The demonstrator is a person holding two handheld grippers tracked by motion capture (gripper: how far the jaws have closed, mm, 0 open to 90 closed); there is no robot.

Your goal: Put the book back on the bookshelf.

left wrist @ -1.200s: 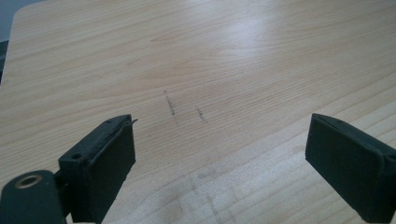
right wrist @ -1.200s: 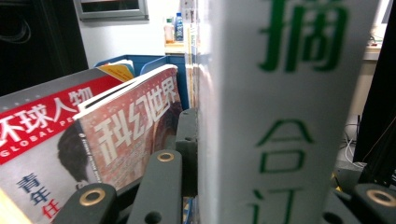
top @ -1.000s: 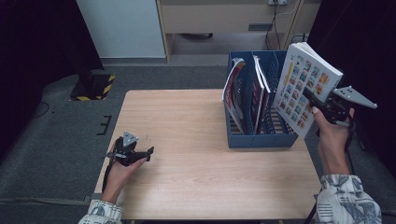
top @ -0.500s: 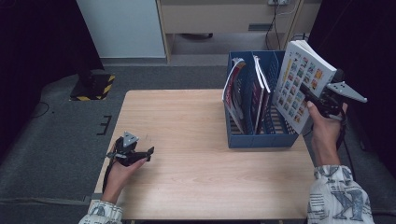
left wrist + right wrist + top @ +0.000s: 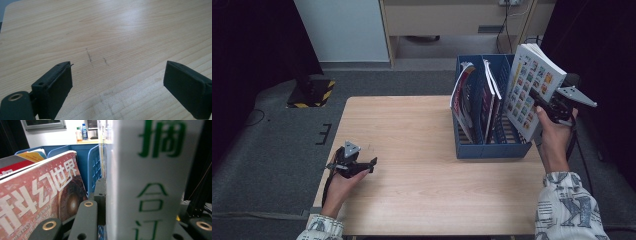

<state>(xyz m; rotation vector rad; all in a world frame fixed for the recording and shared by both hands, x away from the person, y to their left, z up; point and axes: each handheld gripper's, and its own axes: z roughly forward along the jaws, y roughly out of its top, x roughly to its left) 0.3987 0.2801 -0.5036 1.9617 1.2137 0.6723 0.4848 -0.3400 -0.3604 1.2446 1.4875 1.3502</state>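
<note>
**Wooden desk, one thick book bound for the blue rack**

Pale wood lies bare under the left gripper (image 5: 373,162), its fingers wide apart and empty, resting low on the desk (image 5: 422,150). Rightward, the blue file rack (image 5: 492,150) holds leaning magazines (image 5: 464,102). Above its right end the right gripper (image 5: 539,102) clamps the thick book (image 5: 532,85), tilted. Probably the rightmost slot is free; square the spine upright, then lower gently.

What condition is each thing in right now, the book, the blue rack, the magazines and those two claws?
Thick white book: clamped in the right claw, tilted, lifted above the rack's right end.
Blue file rack: upright on the table, right slot free.
Magazines: standing in the rack, leaning.
Right claw: shut on the book.
Left claw: open, holding nothing, low over the wooden table.
</note>
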